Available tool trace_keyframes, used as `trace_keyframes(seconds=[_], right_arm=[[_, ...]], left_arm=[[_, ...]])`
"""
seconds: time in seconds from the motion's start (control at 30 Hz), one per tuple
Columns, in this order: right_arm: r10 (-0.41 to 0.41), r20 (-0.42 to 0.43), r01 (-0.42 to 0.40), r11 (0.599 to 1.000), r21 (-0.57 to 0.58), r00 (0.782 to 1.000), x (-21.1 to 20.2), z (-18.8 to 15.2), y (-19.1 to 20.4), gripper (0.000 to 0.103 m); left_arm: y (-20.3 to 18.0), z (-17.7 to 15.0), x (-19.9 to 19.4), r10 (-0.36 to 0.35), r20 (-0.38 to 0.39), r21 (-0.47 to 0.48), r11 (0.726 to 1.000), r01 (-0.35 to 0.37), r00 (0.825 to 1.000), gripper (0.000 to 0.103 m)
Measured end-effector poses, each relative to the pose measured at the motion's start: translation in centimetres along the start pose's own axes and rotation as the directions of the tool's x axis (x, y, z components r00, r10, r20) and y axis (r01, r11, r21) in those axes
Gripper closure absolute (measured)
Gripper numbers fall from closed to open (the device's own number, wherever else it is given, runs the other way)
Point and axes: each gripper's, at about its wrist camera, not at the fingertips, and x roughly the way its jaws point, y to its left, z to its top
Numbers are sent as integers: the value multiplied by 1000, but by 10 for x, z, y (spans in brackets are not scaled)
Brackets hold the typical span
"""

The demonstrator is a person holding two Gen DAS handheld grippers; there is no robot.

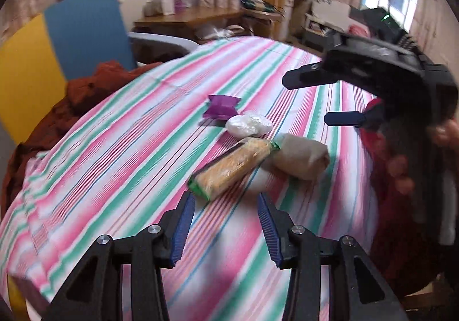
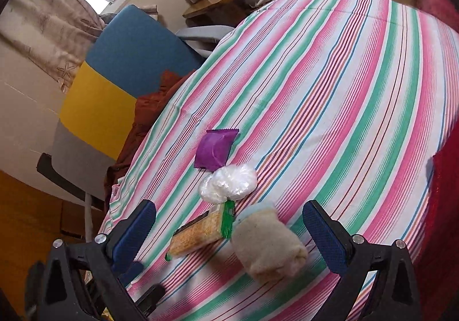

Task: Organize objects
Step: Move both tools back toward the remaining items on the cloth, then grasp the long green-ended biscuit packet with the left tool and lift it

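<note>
Four items lie close together on the striped tablecloth [image 1: 129,148]: a purple packet [image 1: 221,107], a white plastic-wrapped bundle [image 1: 248,124], a cracker pack with green ends [image 1: 233,166] and a beige rolled cloth [image 1: 301,156]. My left gripper [image 1: 225,196] is open just short of the cracker pack's near end. My right gripper [image 1: 307,101] hovers open to the right, above the cloth roll. In the right wrist view, the right gripper [image 2: 229,206] spreads wide over the cracker pack [image 2: 200,235] and beige roll [image 2: 266,246]. The white bundle [image 2: 229,183] and purple packet [image 2: 215,150] lie beyond.
A rust-coloured cloth [image 1: 86,91] is heaped at the table's left edge, beside a blue and yellow chair [image 1: 71,42]. A wooden desk [image 1: 186,16] with clutter stands behind. A hand [image 1: 441,131] and red fabric [image 2: 444,177] are on the right side.
</note>
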Motion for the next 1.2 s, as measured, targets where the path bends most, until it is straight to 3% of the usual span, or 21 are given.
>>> trace_keyframes(seconds=[0.27, 0.4, 0.63, 0.8, 0.93, 1.07, 1.2], right_arm=[[14, -43, -14, 1000, 2, 999, 11, 1, 0, 0], [19, -40, -19, 1000, 7, 999, 11, 3, -1, 0], [19, -43, -19, 1000, 16, 999, 12, 5, -3, 0], [11, -41, -10, 1000, 25, 999, 13, 6, -7, 0], [12, -39, -11, 999, 33, 999, 14, 6, -7, 0], [9, -49, -8, 1000, 22, 999, 16, 5, -5, 0], [1, -78, -1, 1000, 2, 997, 21, 3, -2, 0]], left_arm=[[-4, 32, 56, -97, -110, 164, 980, 114, 989, 56], [-4, 39, 76, -121, -149, 202, 968, 150, 981, 50], [-7, 42, 101, -141, -195, 198, 964, 179, 971, 49], [-6, 31, 95, -85, -154, 133, 985, 106, 984, 55], [2, 5, 75, -11, -135, -3, 1000, 11, 991, 60], [3, -31, 47, 118, -117, -118, 984, -131, 986, 61], [-9, -73, 17, 241, -66, -171, 953, -249, 968, 62]])
